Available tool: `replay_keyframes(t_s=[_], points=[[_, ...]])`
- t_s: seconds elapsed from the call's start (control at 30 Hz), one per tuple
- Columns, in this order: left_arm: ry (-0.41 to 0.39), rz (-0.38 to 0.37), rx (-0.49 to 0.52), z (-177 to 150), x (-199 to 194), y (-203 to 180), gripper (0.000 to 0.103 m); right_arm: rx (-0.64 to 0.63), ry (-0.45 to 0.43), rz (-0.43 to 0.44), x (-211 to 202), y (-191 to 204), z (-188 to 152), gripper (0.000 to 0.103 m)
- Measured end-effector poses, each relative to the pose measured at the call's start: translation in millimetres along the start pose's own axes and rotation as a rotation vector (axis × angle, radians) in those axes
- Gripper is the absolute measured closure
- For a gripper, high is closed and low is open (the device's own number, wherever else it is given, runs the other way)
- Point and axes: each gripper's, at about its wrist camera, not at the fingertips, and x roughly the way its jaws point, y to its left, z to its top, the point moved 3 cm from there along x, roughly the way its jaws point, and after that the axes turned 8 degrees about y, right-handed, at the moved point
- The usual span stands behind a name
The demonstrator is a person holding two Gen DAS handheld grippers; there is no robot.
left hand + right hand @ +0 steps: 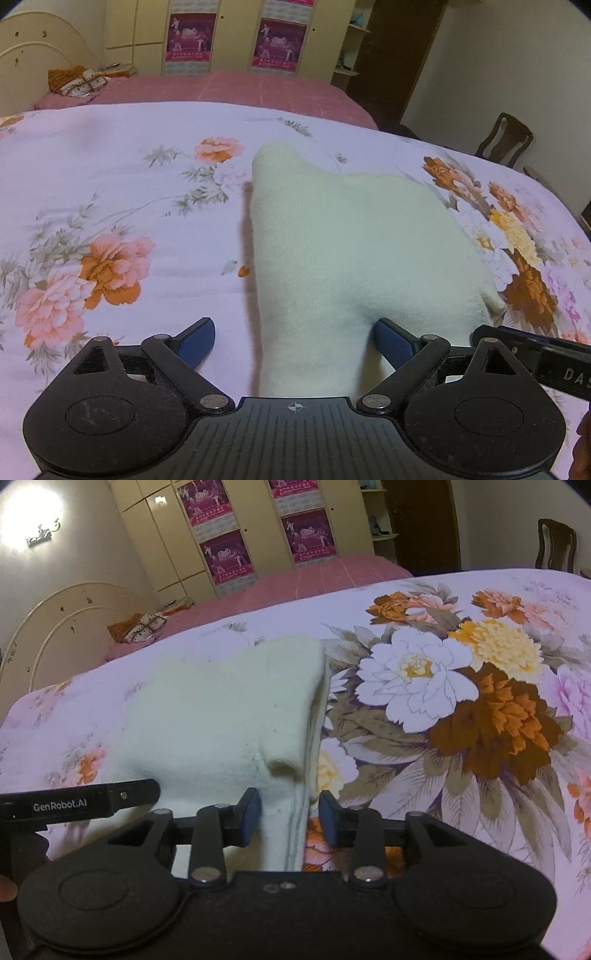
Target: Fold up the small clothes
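Both tongs sit low over a cream cloth [354,243] spread on a floral bedsheet [110,206]. On the left gripper [295,341] the 2 blue pads [197,341] stand spread wide, with the near end of the cloth running down between them toward the gripper body; the right-hand pad touches the fabric, the left-hand one is clear of it, over bare sheet. On the right gripper [290,818] the 2 blue pads [251,814] stand apart as well, though closer together, and the cloth's folded, layered edge [314,720] passes through the gap without being pinched.

Seen from the right wrist, the cloth [207,716] lies left of a large printed flower cluster [461,686], and the left gripper's black finger, lettered GenRobot.AI [74,803], reaches in over its near left corner. Behind the sheet are a pink bed [229,86], a cream headboard [33,51] and a wardrobe with pink posters [190,37].
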Motion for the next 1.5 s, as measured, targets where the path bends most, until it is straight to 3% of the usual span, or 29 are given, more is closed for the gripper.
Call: replay_keyframes(t_s=[0.1, 0.17, 0.2, 0.47, 0.7, 0.77, 0.8, 0.97, 1.23, 1.37, 1.5], points=[[-0.004, -0.015, -0.004, 2, -2, -1, 0.01, 0.027, -0.007, 0.039, -4, -3, 4, 0.056], [-0.008, -0.028, -0.015, 3, -4, -1, 0.01, 0.042, -0.018, 0.061, -6, -4, 8, 0.033], [-0.011, -0.034, -0.02, 4, -5, -1, 0.01, 0.043, -0.022, 0.069, -7, -4, 10, 0.033], [0.004, -0.085, -0.045, 12, 6, 2, 0.01, 0.114, 0.004, 0.113, 14, -18, 23, 0.034], [0.023, -0.176, -0.093, 13, 20, 9, 0.011, 0.232, 0.025, 0.23, 35, -33, 26, 0.041], [0.028, -0.205, -0.109, 14, 20, 9, 0.024, 0.246, 0.035, 0.261, 39, -33, 27, 0.054], [0.038, -0.226, -0.12, 15, 20, 8, 0.027, 0.253, 0.037, 0.265, 40, -33, 27, 0.054], [0.041, -0.235, -0.105, 16, 23, 9, 0.027, 0.216, 0.041, 0.256, 40, -29, 30, 0.058], [0.03, -0.21, -0.095, 18, 25, 3, 0.028, 0.208, 0.041, 0.253, 45, -28, 32, 0.055], [0.029, -0.214, -0.094, 18, 23, 5, 0.033, 0.174, 0.023, 0.231, 40, -21, 32, 0.066], [0.031, -0.21, -0.1, 19, 24, 5, 0.031, 0.19, 0.032, 0.239, 46, -24, 34, 0.061]])
